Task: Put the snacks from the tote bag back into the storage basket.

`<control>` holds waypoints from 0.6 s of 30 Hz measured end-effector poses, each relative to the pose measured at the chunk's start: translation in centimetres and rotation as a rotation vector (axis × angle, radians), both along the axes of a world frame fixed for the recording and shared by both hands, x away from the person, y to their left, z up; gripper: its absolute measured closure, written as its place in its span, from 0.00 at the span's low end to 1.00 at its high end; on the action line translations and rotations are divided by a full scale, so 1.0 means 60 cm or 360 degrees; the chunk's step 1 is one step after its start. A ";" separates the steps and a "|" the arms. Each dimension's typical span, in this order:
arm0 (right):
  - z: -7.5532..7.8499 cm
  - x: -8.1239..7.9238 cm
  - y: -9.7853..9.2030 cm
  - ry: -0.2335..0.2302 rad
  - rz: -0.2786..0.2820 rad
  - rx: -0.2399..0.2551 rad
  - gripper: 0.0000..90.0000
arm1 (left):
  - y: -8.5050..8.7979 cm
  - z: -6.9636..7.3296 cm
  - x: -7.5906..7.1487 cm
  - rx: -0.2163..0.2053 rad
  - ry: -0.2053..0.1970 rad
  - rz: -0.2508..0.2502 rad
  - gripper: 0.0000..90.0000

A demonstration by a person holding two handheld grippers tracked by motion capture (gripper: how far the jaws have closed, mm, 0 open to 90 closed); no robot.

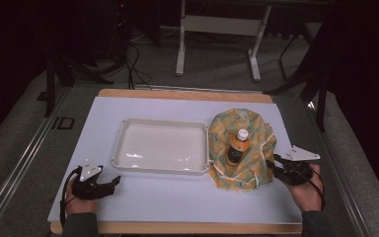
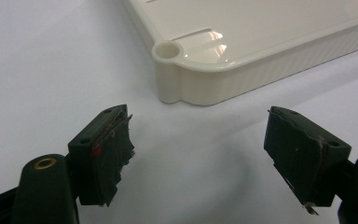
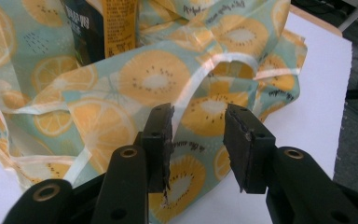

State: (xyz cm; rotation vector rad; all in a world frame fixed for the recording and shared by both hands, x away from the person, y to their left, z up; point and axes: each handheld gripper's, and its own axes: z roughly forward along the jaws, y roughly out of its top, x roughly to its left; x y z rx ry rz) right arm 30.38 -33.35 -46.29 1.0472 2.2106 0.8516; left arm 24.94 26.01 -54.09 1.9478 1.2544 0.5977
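Observation:
A cream plastic tray [image 1: 160, 145] lies empty in the middle of the white mat. Right of it sits a soft bag [image 1: 254, 170] printed with orange and kiwi slices, and an orange-labelled bottle [image 1: 238, 145] with a white cap stands inside it. My left gripper [image 1: 113, 182] rests on the mat near the tray's front left corner [image 2: 177, 70], and in its own view the gripper [image 2: 198, 114] is wide open and holds nothing. My right gripper [image 1: 271, 163] is at the bag's right edge. In its view the gripper [image 3: 199, 112] is open by a narrow gap over the bag [image 3: 98, 116], near a pale strap [image 3: 193, 88]. The bottle [image 3: 105, 28] is behind.
The white mat [image 1: 177, 197] covers a wooden tabletop whose edge [image 1: 177, 228] runs along the front. Bare mat lies in front of the tray and to its left. Beyond the table are a grey floor, cables and a desk frame [image 1: 217, 29].

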 end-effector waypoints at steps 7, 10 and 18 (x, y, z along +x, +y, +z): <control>0.018 0.007 0.005 0.0013 0.0041 -0.0053 0.69 | 0.000 0.000 0.000 0.0000 0.0003 -0.0004 0.26; 0.024 0.010 0.007 0.0024 0.0067 -0.0087 0.69 | 0.000 0.000 0.000 -0.0001 0.0001 -0.0006 0.26; 0.040 0.017 0.016 0.0042 0.0110 -0.0150 0.71 | 0.000 0.000 0.000 0.0001 0.0001 -0.0015 0.26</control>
